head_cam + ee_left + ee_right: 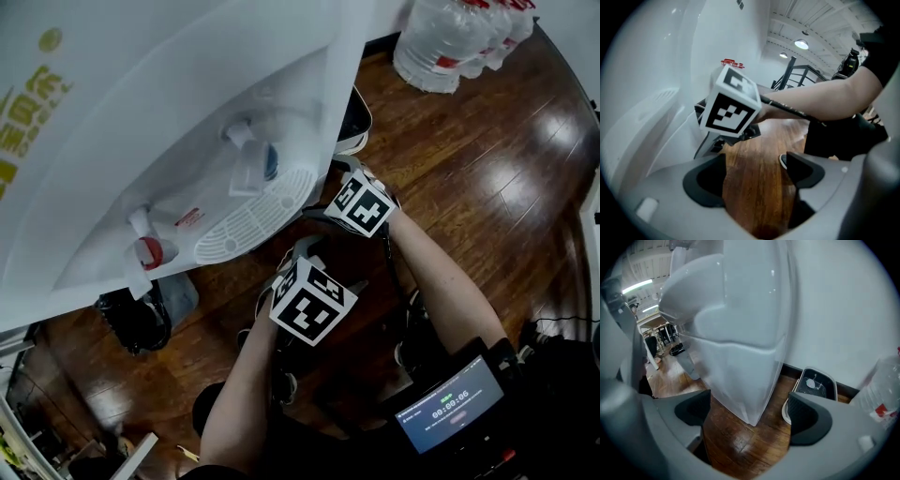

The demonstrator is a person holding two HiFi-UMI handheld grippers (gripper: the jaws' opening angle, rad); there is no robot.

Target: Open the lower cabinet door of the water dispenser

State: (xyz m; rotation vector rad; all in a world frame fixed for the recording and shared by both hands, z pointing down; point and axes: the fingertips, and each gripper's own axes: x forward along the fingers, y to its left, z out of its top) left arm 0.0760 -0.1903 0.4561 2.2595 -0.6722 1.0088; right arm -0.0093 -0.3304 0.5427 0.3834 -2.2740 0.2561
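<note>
Dispenser [736, 357] corner ahead of spread right fingers [811, 420], left fingers [705, 180] spread above floor [757, 187]

Glossy wooden floor [487, 159] is reflecting light; large water bottles [450, 37] are standing at one o'clock by a white wall [843, 310]; ceiling lamps [801, 44] are glowing.
</note>
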